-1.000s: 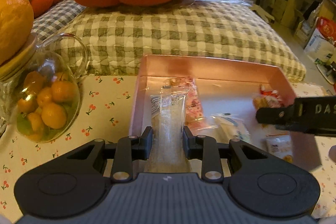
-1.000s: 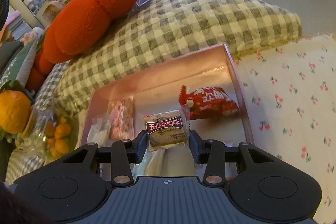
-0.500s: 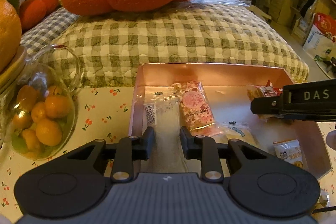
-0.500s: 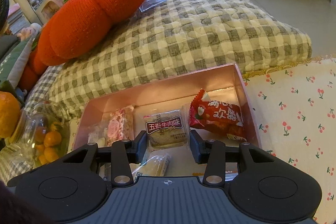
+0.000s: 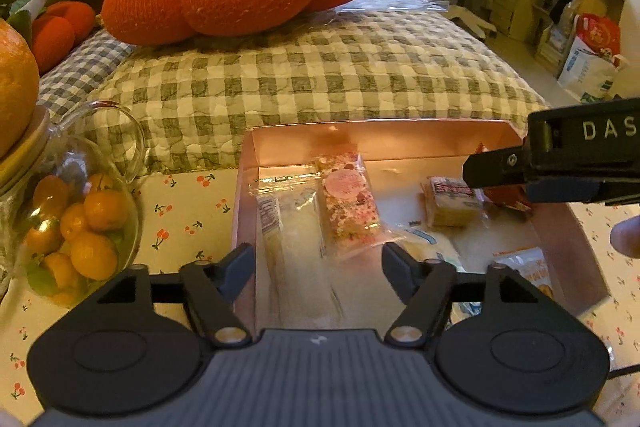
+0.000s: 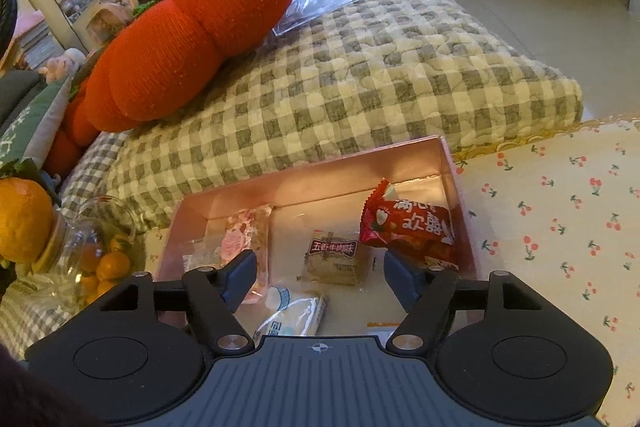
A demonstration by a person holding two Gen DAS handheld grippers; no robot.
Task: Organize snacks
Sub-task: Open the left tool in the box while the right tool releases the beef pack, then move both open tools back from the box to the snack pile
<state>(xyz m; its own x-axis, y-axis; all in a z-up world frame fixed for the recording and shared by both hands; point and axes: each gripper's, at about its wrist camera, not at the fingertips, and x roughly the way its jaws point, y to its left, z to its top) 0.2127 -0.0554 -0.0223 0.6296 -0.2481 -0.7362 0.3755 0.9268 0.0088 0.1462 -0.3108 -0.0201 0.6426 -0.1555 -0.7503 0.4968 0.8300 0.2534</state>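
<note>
Left wrist view: left gripper low centre, jaws just spread apart, nothing pinched; clear packet lies loose between them in the pink box, pink nougat bar just beside it. Right gripper enters from the right edge. Kumquat jar at left.

Right wrist view: right gripper jaws just widened, empty; brown beef-flavour cake packet lies free in the box centre, red snack bag to its right.
</note>
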